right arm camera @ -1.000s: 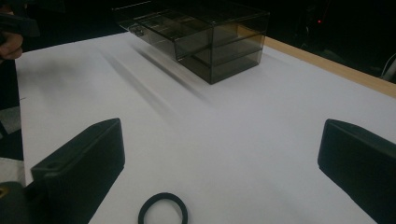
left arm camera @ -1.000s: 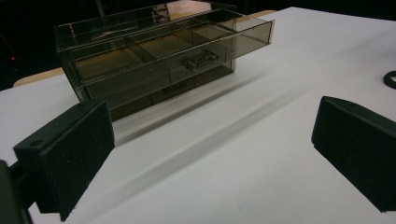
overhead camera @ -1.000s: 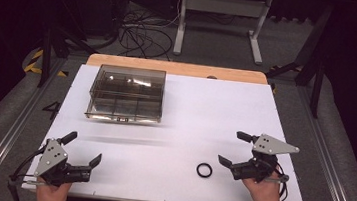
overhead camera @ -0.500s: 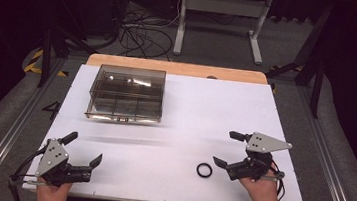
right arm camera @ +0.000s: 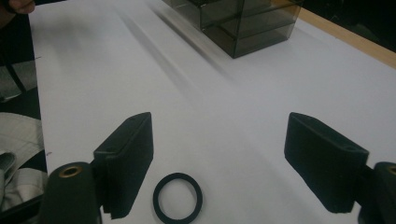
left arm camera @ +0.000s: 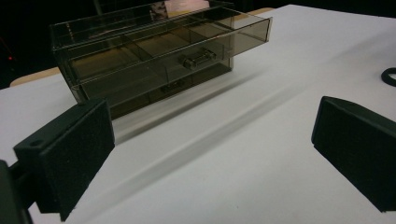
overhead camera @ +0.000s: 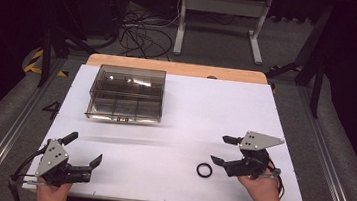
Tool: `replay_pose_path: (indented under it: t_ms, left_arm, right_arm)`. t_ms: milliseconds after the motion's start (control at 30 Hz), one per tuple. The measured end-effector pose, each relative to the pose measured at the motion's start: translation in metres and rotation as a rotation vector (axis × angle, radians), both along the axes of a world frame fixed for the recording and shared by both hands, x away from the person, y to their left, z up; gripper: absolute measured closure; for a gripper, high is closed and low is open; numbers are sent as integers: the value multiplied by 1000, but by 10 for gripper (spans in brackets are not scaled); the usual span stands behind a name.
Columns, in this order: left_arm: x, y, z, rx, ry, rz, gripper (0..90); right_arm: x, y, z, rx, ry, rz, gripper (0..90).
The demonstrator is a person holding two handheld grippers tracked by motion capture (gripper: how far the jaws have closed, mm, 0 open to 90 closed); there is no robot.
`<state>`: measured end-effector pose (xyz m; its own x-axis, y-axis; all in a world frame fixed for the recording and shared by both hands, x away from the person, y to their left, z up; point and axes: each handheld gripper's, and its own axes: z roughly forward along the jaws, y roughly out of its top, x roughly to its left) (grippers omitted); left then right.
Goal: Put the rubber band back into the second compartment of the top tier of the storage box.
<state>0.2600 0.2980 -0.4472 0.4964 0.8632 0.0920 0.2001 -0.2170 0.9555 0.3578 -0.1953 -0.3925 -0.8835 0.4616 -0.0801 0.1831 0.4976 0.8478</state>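
Hovering at lower right of the high view, right claw [overhead camera: 220, 150] with jaws apart, just been closing, gripping nothing. Lying flat on the white counter [overhead camera: 191, 107], black ring [overhead camera: 204, 170], just left of the lower jaw; in the right claw view, ring [right arm camera: 177, 198] at bottom centre, beside the left-hand jaw, pads not pressing it. Resting at lower left, left claw [overhead camera: 83, 149], wide open and empty. Standing at upper left, smoky plastic drawer box [overhead camera: 127, 94], well apart from both.

R gripper [overhead camera: 221, 150] low over table in R hand [overhead camera: 257, 189], jaws just been closing, nothing gripped; L gripper [overhead camera: 83, 150] jaws wide apart.
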Motion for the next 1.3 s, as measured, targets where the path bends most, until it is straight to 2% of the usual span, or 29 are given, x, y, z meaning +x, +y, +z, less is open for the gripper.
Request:
replay_pose_path:
  t_ms: [233, 367, 433, 600, 633, 800, 967, 1167, 1300]
  left_arm:
    - [0, 0, 0, 4, -2, -1, 2]
    - [0, 0, 0, 7, -2, -2, 3]
    - [0, -1, 0, 8, -2, -2, 3]
    - [0, 0, 0, 7, -3, -2, 2]
    - [0, 0, 0, 8, -2, -2, 3]
    - [0, 0, 0, 7, -2, -1, 3]
    - [-1, 0, 0, 2, -1, 0, 3]
    - [0, -1, 0, 8, -1, -2, 3]
    - [0, -1, 0, 7, -2, -3, 3]
  right_arm:
    - [3, 9, -3, -103, 35, 23, 313]
    - [4, 12, -4, -129, 55, 22, 327]
    - [6, 14, -5, -150, 79, 32, 340]
    - [7, 19, -8, -183, 95, 38, 358]
    - [8, 21, -10, -207, 106, 37, 376]
    - [12, 26, -15, -244, 140, 43, 420]
    - [16, 32, -22, -296, 184, 37, 475]
    - [19, 36, -29, -337, 211, 28, 519]
    - [21, 39, -35, -387, 226, 12, 564]
